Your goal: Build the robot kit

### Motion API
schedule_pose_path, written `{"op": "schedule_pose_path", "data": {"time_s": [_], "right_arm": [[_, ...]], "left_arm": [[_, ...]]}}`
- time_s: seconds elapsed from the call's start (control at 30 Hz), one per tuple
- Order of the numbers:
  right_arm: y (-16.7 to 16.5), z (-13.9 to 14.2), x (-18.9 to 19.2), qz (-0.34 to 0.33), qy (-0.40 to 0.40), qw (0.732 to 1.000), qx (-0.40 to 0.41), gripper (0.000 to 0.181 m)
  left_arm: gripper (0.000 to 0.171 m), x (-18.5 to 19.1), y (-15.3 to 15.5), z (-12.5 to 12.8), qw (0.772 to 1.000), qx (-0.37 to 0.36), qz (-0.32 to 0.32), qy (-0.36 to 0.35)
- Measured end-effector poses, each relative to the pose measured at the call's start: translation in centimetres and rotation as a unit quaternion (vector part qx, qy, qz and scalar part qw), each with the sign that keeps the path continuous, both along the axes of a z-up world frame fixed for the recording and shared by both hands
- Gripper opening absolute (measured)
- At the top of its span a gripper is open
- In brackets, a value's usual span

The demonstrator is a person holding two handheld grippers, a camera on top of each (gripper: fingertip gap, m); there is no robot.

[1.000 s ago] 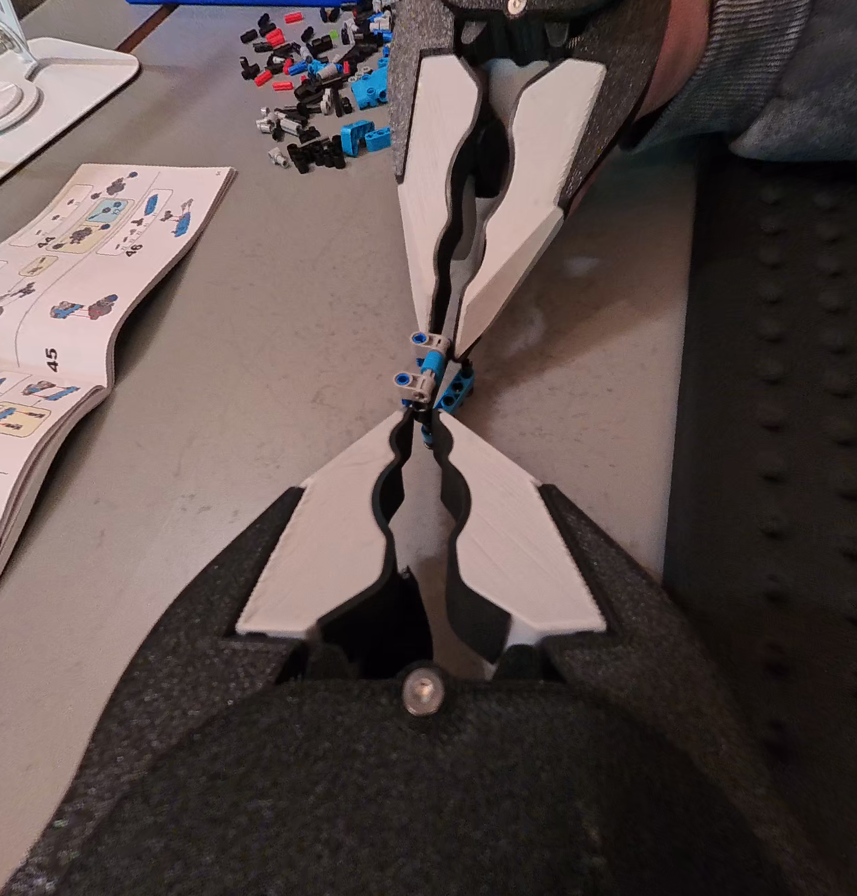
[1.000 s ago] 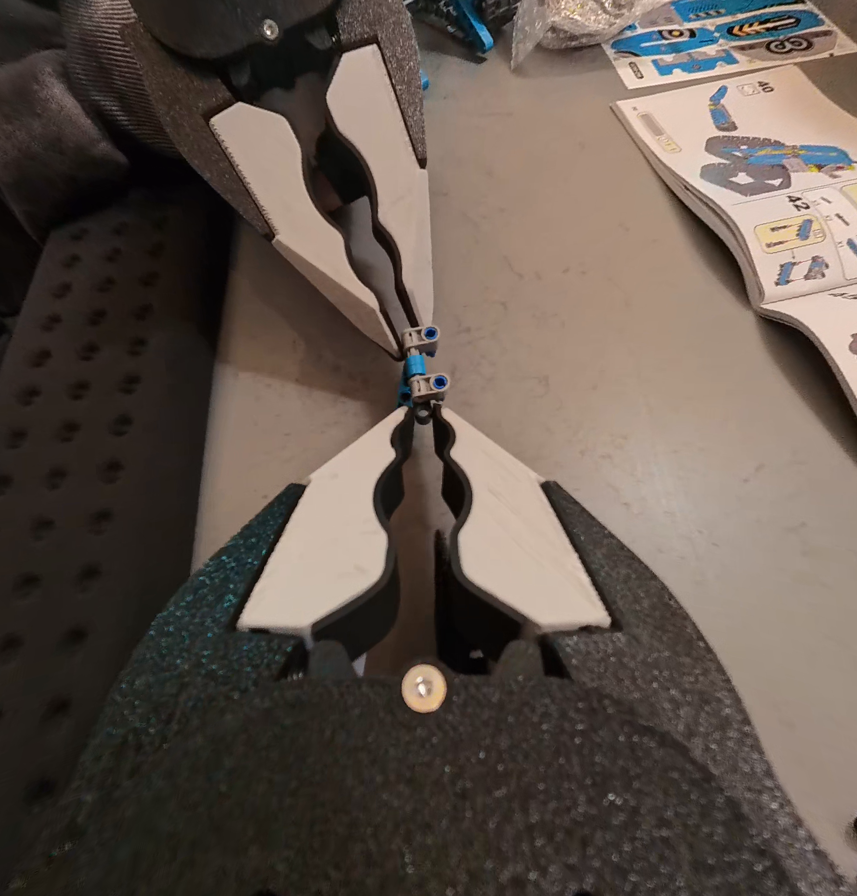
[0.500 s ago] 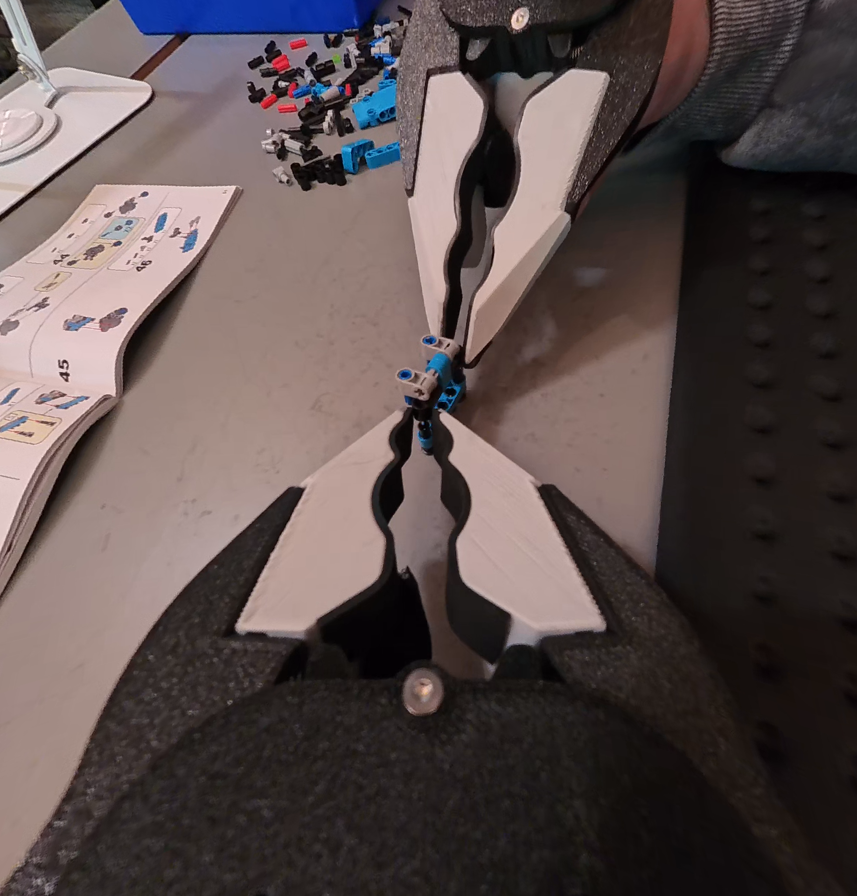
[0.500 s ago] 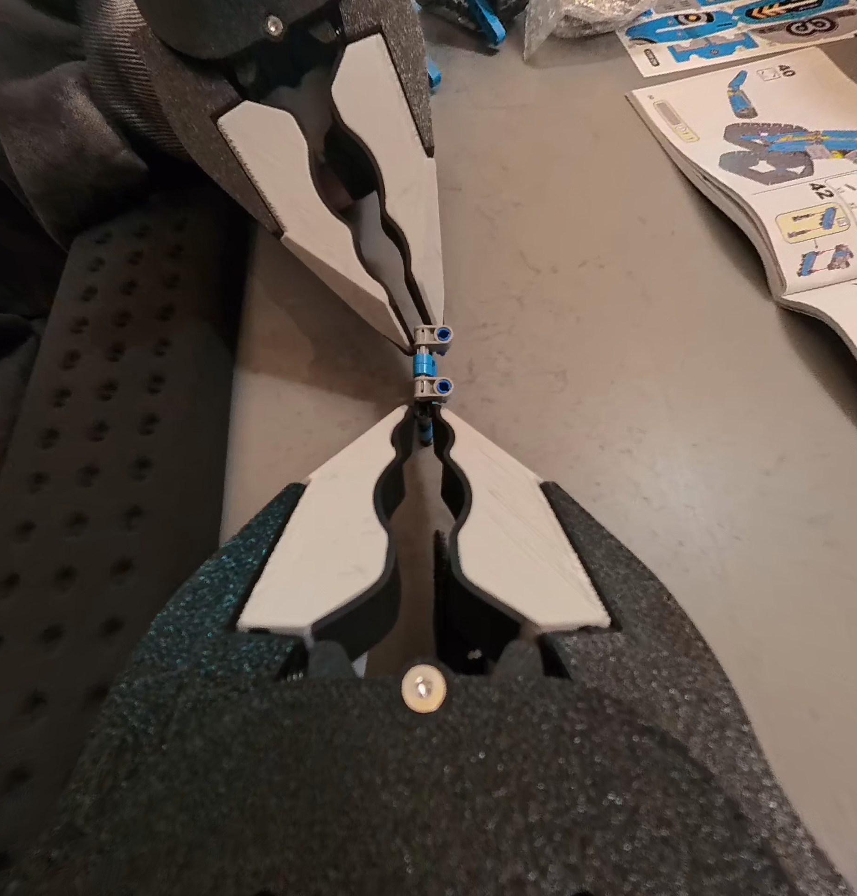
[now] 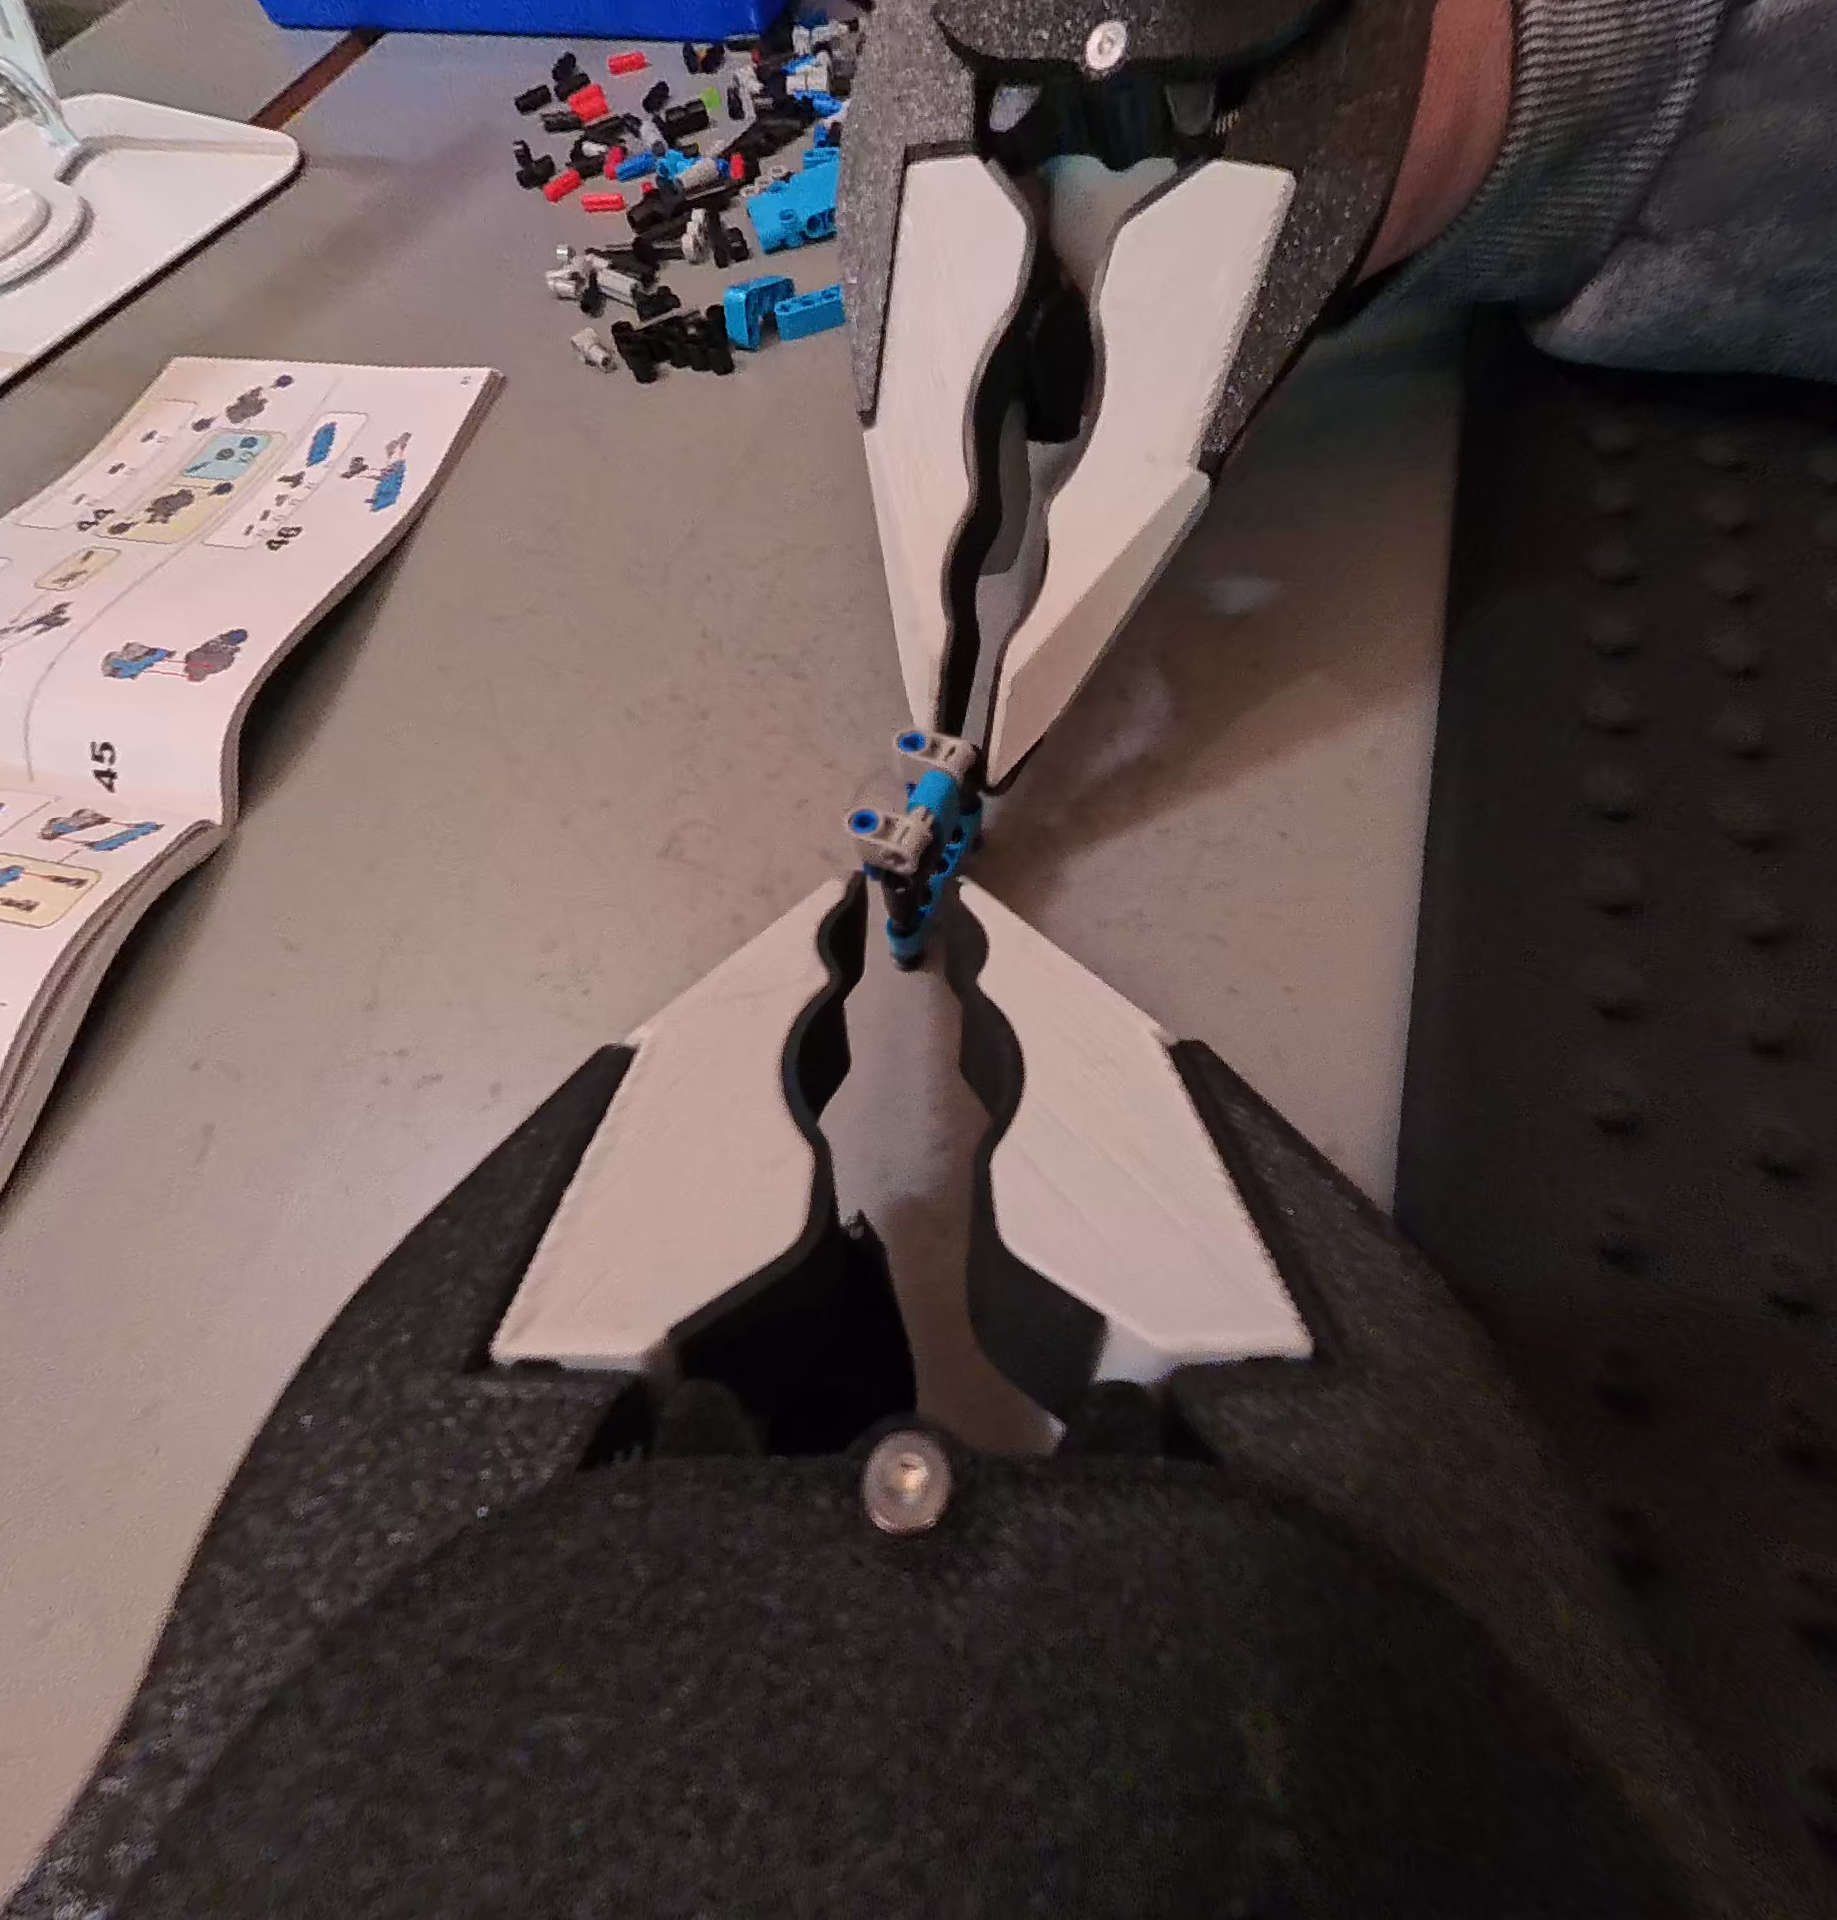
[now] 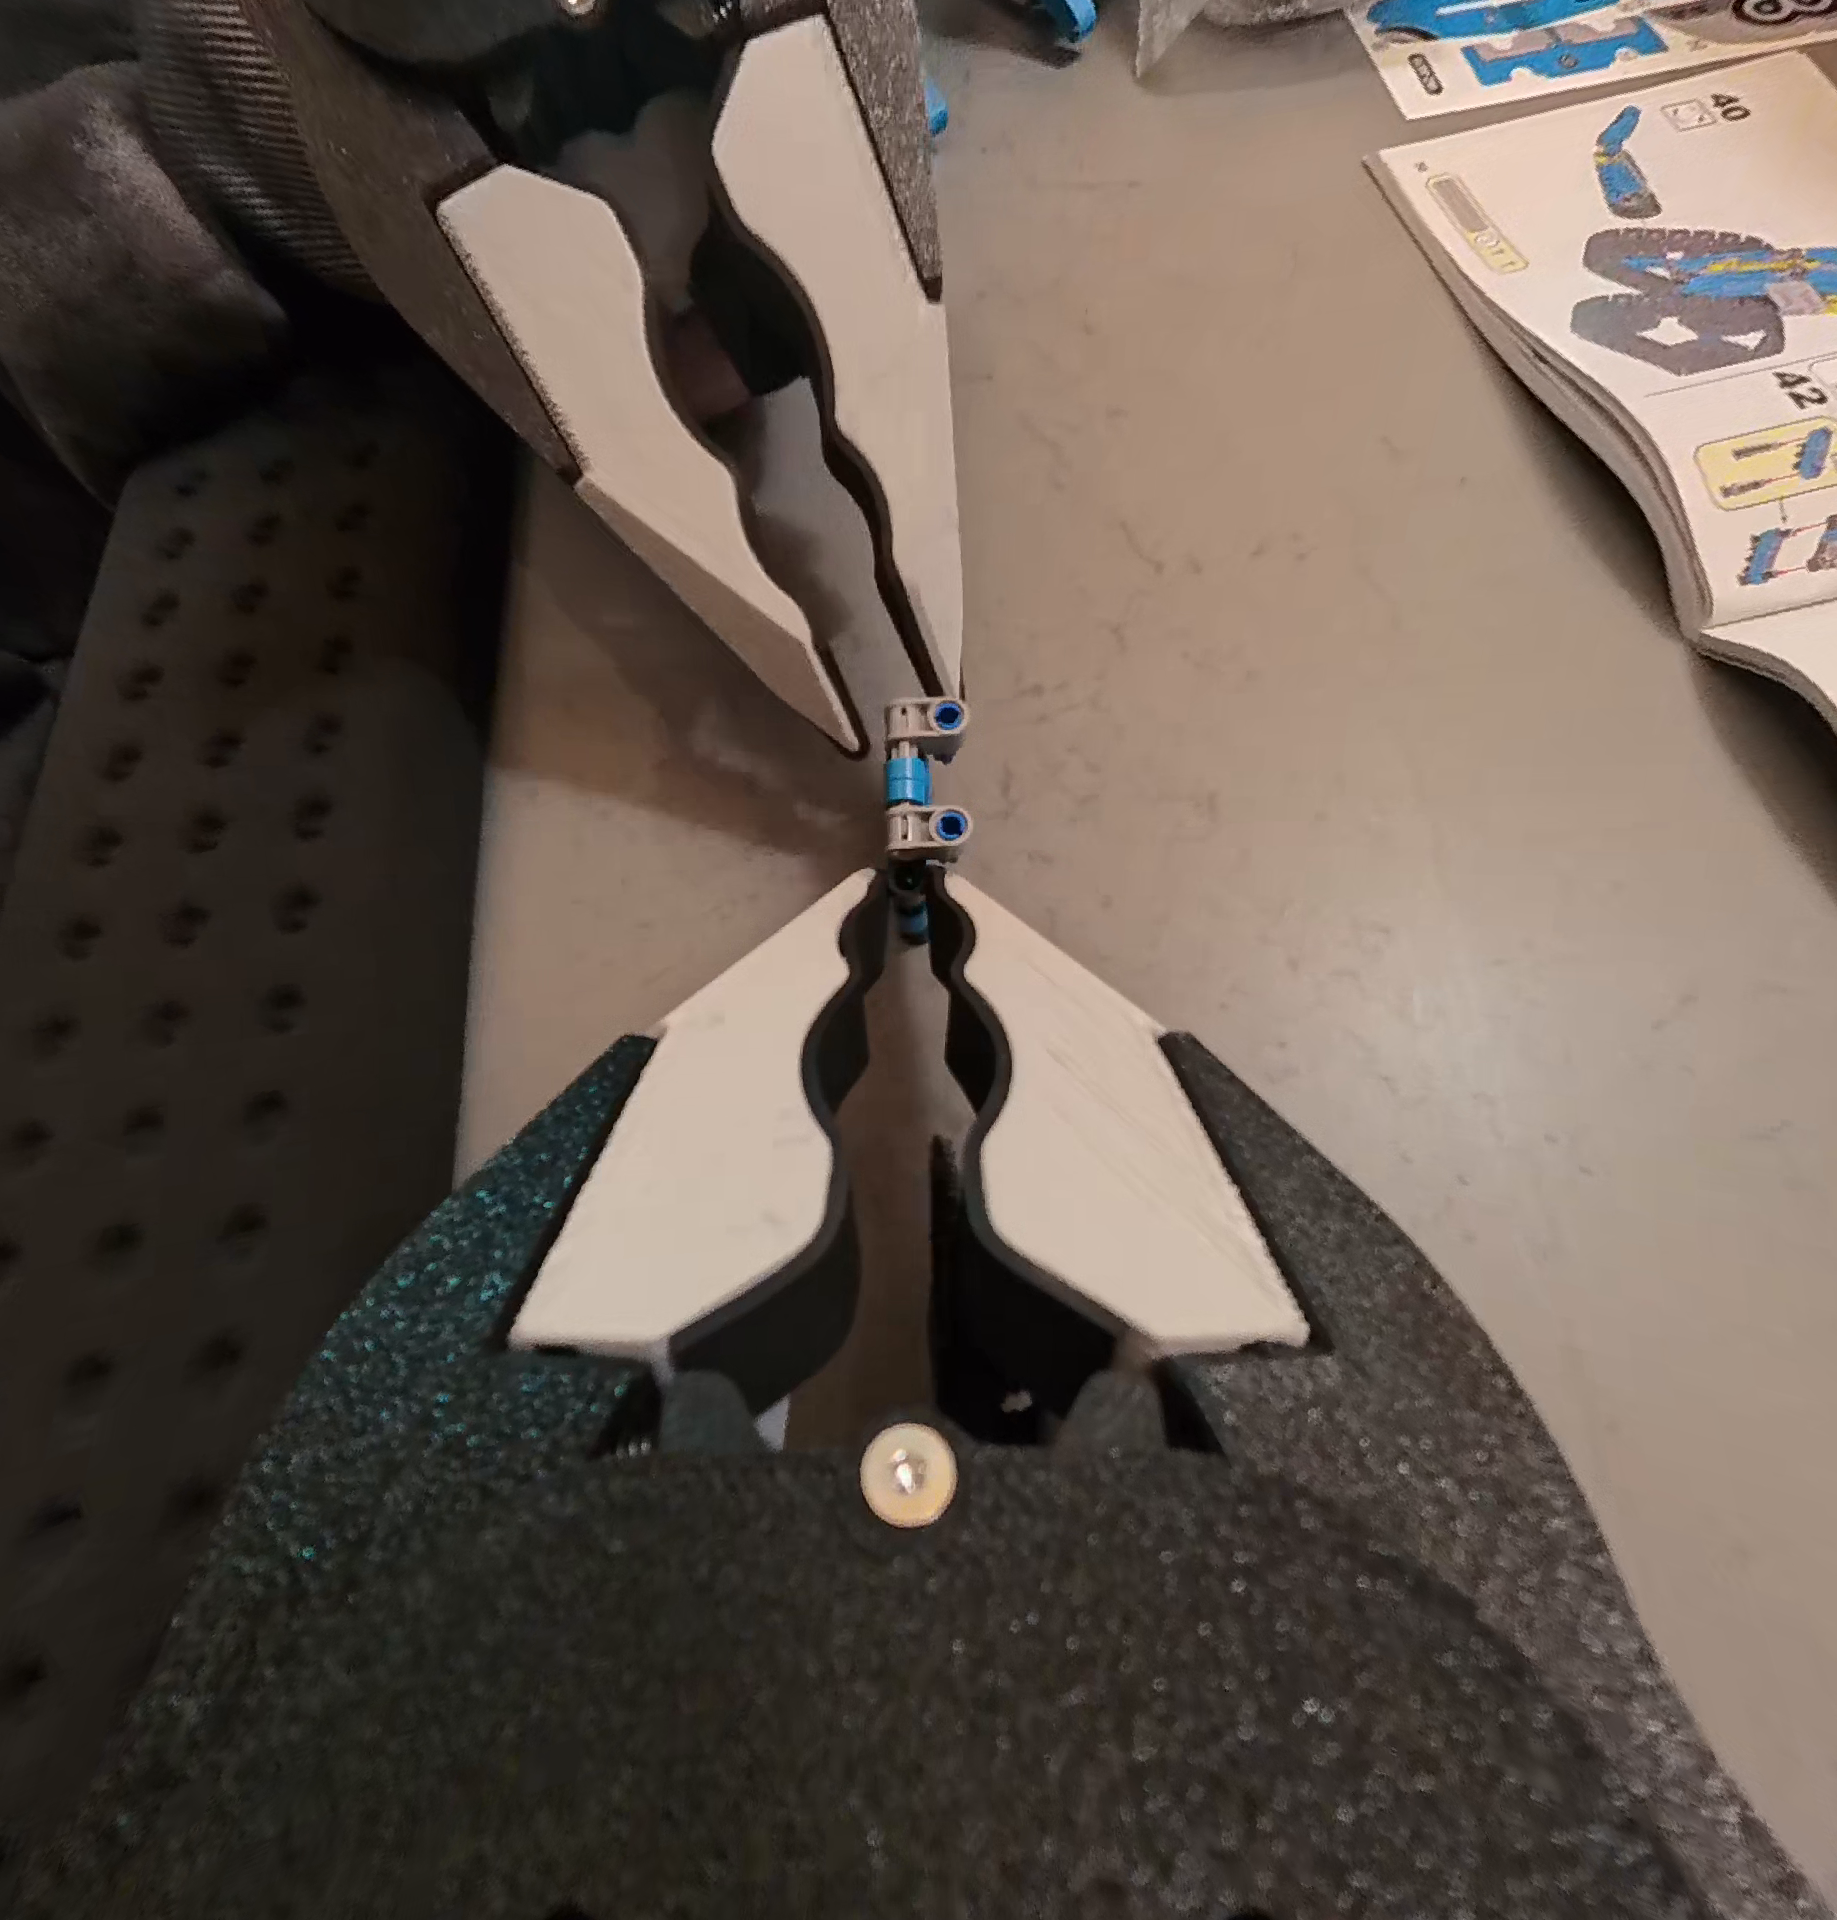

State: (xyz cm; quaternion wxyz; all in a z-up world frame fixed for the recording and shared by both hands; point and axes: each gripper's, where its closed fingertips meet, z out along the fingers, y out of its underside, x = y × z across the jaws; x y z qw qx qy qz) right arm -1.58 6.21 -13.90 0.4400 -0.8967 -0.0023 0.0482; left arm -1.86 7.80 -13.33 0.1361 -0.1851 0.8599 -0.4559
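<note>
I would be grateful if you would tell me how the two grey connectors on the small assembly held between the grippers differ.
The far grey connector sits at the left gripper fingertips; the near grey connector sits just beyond the right gripper, which clamps the dark axle below it. A blue bush separates them. In the left wrist view the connectors look slightly skewed. Both are small and grey, each with a blue pin in its hole.

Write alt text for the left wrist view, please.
Two white claws meet tip to tip over a grey table, both pinching one small blue-and-grey brick assembly. An open instruction booklet lies left, loose bricks beyond.
</note>
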Motion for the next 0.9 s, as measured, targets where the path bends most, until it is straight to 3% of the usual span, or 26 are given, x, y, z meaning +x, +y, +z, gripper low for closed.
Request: {"op": "schedule_pose_path", "data": {"time_s": [0.9], "right_arm": [[-0.13, -0.32, 0.06, -0.007, -0.019, 0.976, -0.216, 0.006]], "left_arm": [[0.008, 0.48, 0.14, -0.72, 0.997, 0.061, 0.006, -0.036]]}}
